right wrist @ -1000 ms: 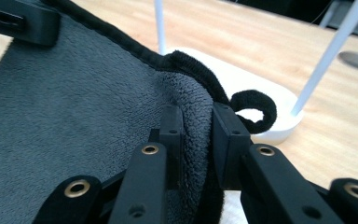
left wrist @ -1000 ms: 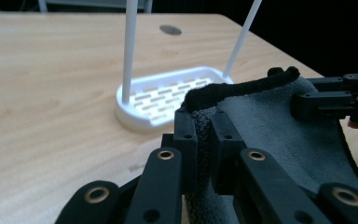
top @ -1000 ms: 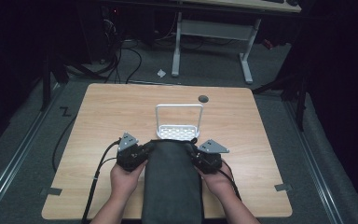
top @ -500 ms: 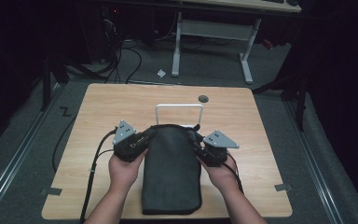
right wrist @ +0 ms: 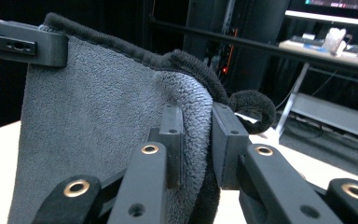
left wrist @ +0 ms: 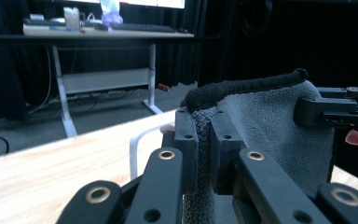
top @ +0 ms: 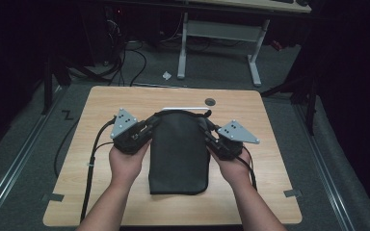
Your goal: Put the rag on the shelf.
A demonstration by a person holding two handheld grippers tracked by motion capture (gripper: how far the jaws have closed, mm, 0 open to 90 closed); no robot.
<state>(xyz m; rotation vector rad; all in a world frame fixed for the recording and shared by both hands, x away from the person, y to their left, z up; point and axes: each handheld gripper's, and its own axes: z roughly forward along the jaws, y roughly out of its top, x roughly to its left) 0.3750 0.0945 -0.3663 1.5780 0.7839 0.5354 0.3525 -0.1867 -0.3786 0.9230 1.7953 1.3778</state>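
Work in hand: a person is holding up a dark grey towel by its two far corners, one corner in each gripper, over a wooden table.
Left gripper: its jaws are clamping on the towel's far left corner; in the left gripper view the plush edge is sitting pinched between the two black pads.
Right gripper: its jaws are clamping on the far right corner; in the right gripper view the pile is bulging out around the pads, with the rolled hem curling off beyond them.
Where the towel is: it is hanging and draping from the two grippers toward the person, its near end lying on the table between the forearms.
Key relation: the towel's long axis is running from the far edge toward the person, and its top hem is stretching crosswise between the two grippers; each hand is gripping its own corner, so neither is nearer than the other, and the coming move looks to depend on both rising or shifting together.
Behind the towel: a white wire rack is standing just beyond the top hem, mostly hidden by the cloth.
Material: the towel is a soft, fuzzy microfibre with a thicker rolled border; limp, so it is sagging between the grips.
Table surface: light wood grain, smooth, with a small dark round grommet near the far edge.
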